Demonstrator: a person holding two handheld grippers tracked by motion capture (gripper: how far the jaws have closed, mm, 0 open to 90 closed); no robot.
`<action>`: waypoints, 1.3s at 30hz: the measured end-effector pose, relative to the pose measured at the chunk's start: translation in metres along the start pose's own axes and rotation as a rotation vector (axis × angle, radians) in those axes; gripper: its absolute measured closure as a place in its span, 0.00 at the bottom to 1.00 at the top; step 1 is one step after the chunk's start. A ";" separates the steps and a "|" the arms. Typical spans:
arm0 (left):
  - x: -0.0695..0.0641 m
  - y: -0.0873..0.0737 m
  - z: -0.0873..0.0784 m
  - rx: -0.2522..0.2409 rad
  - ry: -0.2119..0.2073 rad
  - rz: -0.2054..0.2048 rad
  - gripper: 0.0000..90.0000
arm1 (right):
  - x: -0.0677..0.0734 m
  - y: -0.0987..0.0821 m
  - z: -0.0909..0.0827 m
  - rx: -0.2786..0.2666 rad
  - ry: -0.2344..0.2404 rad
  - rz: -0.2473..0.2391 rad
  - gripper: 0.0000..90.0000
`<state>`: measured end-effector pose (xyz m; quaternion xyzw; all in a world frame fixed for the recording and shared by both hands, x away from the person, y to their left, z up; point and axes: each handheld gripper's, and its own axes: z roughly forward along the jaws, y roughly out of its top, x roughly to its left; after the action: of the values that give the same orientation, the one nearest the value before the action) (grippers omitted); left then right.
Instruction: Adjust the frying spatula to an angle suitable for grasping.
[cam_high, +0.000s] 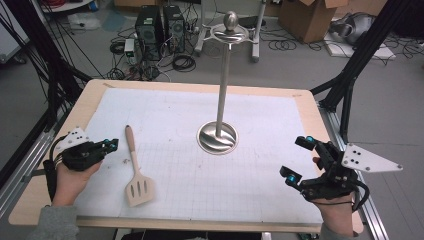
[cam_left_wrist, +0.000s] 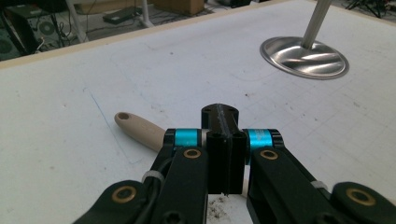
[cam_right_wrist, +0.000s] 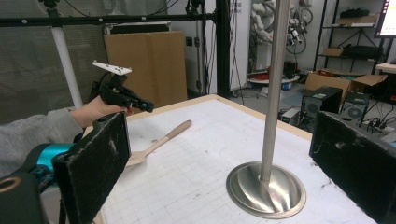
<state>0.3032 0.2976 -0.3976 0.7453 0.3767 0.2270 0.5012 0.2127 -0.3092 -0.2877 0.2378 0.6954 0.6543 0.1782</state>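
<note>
The left tongs are closed on nothing, hovering just beside the wooden spatula's handle. The spatula lies flat on the table, left of the steel stand. The right tongs gape open, empty, near the table's right edge.

**Even overhead light, soft focus, little shadow**

Bright and diffuse throughout, apparently from ceiling fixtures. Faint, short shadows beneath the wooden spatula and around the steel stand. Streaky glare across that stand's polished base, strongest in the left gripper view. Slightly soft and low in resolution from the high view. Blurred black pads close to the lens in the right gripper view; dimmer, murkier background there. Mild bending of straight lines near frame edges.
</note>
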 end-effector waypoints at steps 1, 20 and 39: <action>0.000 0.000 0.002 0.008 0.007 -0.001 1.00 | 0.000 0.000 0.000 0.003 0.000 -0.002 0.04; 0.009 -0.012 0.027 0.116 0.028 0.018 1.00 | 0.000 -0.002 0.004 0.015 0.009 -0.007 0.05; 0.016 -0.017 0.041 0.135 0.023 -0.066 1.00 | 0.000 -0.003 0.005 0.019 0.014 -0.008 0.05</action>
<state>0.3360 0.2903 -0.4303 0.7619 0.4214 0.1930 0.4525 0.2151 -0.3054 -0.2915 0.2322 0.7039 0.6483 0.1739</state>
